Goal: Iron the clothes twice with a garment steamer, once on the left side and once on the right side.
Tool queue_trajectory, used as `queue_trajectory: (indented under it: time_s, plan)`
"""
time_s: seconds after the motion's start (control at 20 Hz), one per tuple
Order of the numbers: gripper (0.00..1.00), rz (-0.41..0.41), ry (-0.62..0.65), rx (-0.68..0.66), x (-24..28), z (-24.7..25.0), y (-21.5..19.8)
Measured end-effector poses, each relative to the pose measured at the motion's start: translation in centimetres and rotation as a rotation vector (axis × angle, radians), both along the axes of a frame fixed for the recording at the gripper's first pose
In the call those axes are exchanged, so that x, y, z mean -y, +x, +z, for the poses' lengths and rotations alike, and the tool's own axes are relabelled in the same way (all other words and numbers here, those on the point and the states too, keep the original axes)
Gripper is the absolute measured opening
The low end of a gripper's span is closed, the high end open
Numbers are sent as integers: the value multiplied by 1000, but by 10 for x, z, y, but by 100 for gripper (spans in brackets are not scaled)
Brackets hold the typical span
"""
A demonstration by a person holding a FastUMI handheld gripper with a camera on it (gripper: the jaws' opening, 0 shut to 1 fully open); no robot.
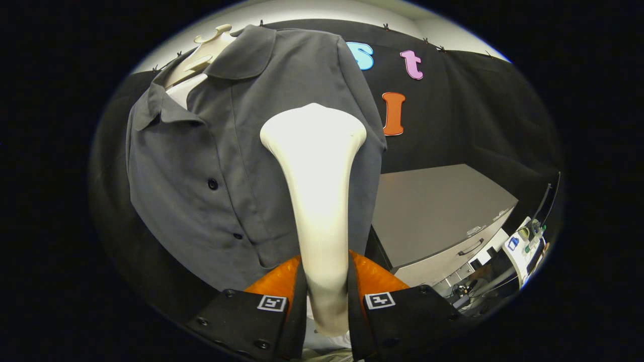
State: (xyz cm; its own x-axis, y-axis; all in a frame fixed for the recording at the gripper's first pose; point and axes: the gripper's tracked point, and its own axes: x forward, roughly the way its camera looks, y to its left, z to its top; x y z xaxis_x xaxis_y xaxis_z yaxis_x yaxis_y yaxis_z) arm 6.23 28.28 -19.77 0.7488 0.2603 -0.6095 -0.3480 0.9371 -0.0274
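Ahead, a grey button-up shirt (pixel 201 166) hangs on a pale mannequin form (pixel 209 50) against the far wall. Right of it sits a grey cabinet (pixel 437 211). My gripper (pixel 327 296) is clamped on the white garment steamer (pixel 317 191), both fingers pressing its handle, head up against the shirt's right side.

Gripper (pixel 326 296) with two broad flat fingers (pixel 251 317), dark screw heads along each, a square black-and-white marker on both
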Motion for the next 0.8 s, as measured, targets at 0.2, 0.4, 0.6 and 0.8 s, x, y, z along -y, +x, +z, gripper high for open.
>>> queue_trajectory:
  time_s: [0.2,0.4,0.6,0.8]
  plan:
    - [43,2,-19,-48,3,-23,-10]
    - [43,1,-37,-95,10,-47,-20]
    - [43,4,-57,-138,13,-71,-32]
    - [43,6,-68,-177,15,-90,-41]
